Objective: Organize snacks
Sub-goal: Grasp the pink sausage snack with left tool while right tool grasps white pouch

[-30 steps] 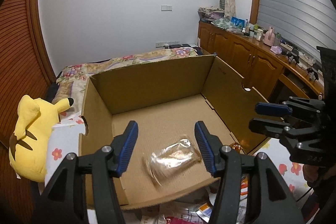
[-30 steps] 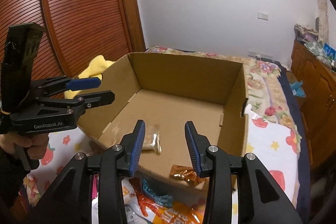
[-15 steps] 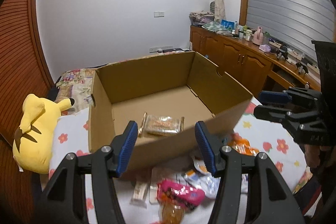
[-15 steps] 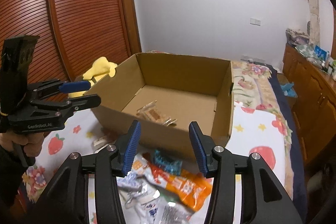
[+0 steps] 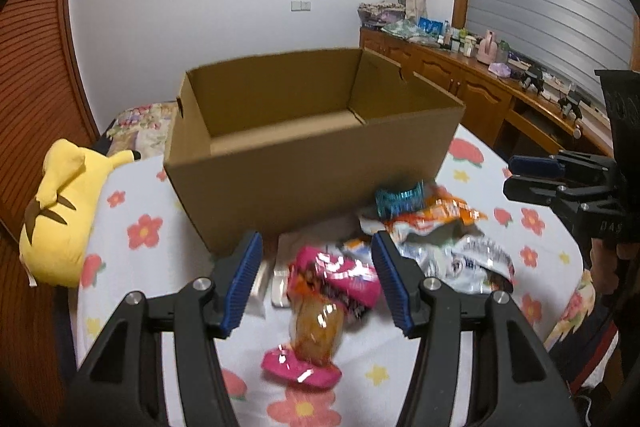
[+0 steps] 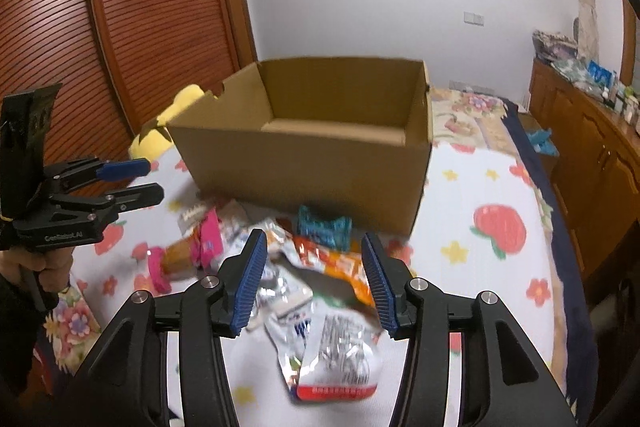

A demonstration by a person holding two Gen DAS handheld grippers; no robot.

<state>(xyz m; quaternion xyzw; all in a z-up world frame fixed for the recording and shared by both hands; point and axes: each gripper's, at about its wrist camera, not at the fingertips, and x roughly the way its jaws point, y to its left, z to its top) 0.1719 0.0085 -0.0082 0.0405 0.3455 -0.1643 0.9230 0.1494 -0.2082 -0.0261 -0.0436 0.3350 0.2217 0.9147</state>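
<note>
Left tool (image 5: 316,283) wide open, empty, poised over pink snack packet (image 5: 320,307) lying between its fingers, likely next pick. Right tool (image 6: 312,283) likewise agape, empty, above silver-white packets (image 6: 332,355). Beyond both: teal packet (image 6: 324,229), then cardboard box (image 5: 304,163) on bed, open-topped for loading.

The cardboard box (image 5: 312,163) hides its own floor behind the near wall in both views, so its contents cannot be told. The snack packets (image 6: 320,291) are motion-blurred and their print is unreadable. The yellow plush (image 6: 168,131) sits mostly hidden behind the box. The items on the wooden counter (image 5: 480,47) are too small to identify.
</note>
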